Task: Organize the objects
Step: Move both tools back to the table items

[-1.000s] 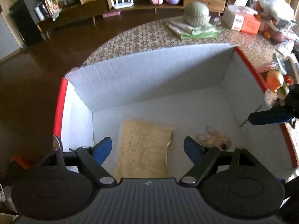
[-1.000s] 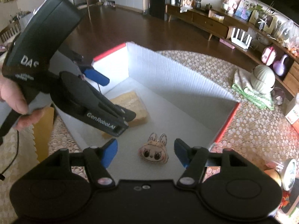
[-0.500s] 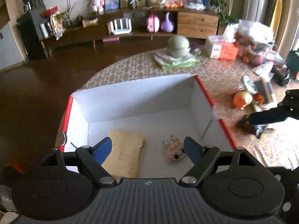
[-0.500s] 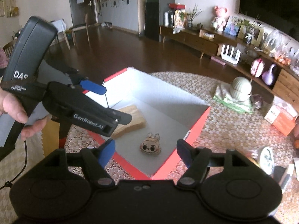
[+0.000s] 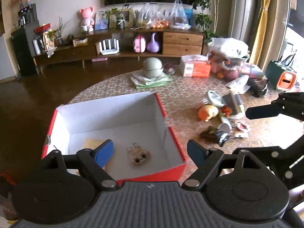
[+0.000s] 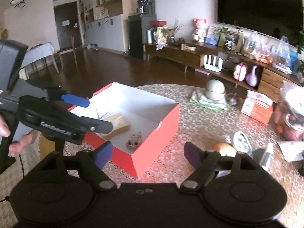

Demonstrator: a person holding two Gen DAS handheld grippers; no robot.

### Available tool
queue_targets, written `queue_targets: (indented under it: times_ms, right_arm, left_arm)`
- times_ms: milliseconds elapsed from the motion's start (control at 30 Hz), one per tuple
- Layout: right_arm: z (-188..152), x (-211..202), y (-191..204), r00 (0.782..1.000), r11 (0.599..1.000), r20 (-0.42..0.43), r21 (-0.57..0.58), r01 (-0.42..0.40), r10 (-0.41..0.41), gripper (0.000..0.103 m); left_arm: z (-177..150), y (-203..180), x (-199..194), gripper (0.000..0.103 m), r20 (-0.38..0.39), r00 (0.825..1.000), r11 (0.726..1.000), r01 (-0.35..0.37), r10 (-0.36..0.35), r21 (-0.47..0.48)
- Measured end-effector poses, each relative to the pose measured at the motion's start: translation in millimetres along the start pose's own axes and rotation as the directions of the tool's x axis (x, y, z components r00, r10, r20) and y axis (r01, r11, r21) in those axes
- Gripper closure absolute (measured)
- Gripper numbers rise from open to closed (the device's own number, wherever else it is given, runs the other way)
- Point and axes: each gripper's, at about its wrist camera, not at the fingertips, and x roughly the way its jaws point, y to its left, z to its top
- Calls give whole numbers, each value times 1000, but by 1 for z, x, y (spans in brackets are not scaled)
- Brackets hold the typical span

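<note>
A lived-in home, its living and dining room: a long low wooden sideboard [image 5: 121, 51] along the wall carries a pink plush doll [image 5: 87, 19], framed pictures [image 6: 230, 39] and potted plants, under a large dark wall television [image 6: 258, 5]. Dark wood flooring [image 6: 106, 72] runs to a doorway [image 6: 65, 24], and a round tabletop with a patterned cloth [image 5: 182, 93] holds fruit and a tissue box [image 5: 195, 68]

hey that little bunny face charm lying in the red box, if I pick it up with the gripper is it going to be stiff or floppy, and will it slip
The bunny face charm lies flat on the floor of the red box, so it is probably thin and light. It looks soft-edged, likely rubbery or plush, so it may flex slightly. Because it lies so flat, getting fingertips under its edge could be awkward; it may slide on the smooth white floor.
</note>
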Motion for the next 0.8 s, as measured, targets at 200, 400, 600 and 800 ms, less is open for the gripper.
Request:
queue_targets:
  times_ms: [200,400,600,800]
  right_arm:
    - [-27,-15,-16,999,999,31,46,21,-22,19]
    - [-57,-31,-38,993,989,62,116,89,-97,19]
    - [-87,-43,-79,978,940,71,300,164,-194,19]
    - [-107,-43,-119,958,904,2,333,269,-286,18]
  left_arm:
    - [-15,-23,-5,15,19,999,999,44,-43,-20]
    - [-33,-52,3,11,22,997,996,81,-80,-26]
    - [-44,-81,14,1,57,993,994,106,-104,-20]
    - [-50,-111,35,0,74,992,994,106,-106,4]
